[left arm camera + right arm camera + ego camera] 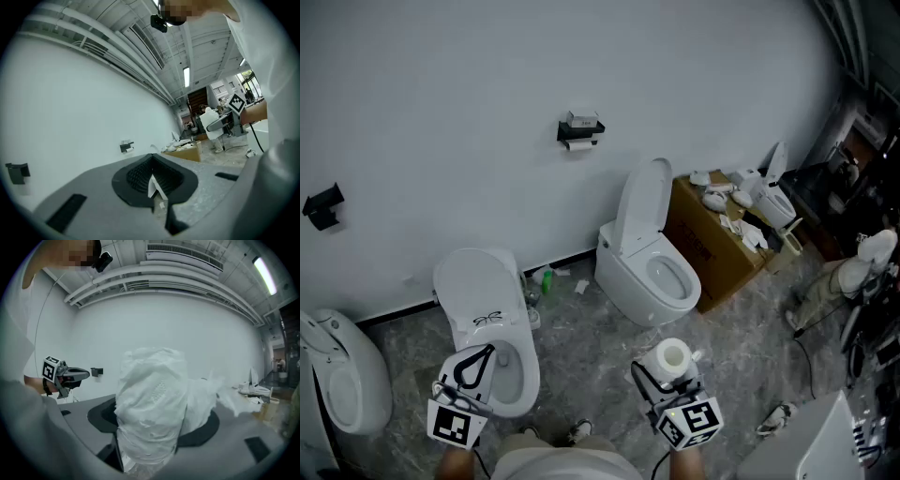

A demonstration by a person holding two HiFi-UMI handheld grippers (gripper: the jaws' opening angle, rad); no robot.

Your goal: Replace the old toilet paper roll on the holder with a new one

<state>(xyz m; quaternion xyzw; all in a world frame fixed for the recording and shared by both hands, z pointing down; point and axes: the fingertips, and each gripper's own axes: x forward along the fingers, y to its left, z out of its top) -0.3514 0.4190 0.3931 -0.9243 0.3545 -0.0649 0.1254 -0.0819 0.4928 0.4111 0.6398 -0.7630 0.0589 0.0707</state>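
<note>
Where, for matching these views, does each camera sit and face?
Head view: on the person's head, looking steeply down at floor and toilets; left gripper and right gripper show.
Left gripper view: on that gripper, along its shut jaws toward the white wall; the person's clothing at right.
Right gripper view: behind its clamped toilet paper roll, facing the wall; clothing at left.
Shared: head and left gripper views both show the wall holder.

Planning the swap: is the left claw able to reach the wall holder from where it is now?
Probably not yet: the holder hangs on the far wall, well beyond the shut left claw, with a toilet standing partly between them.
</note>
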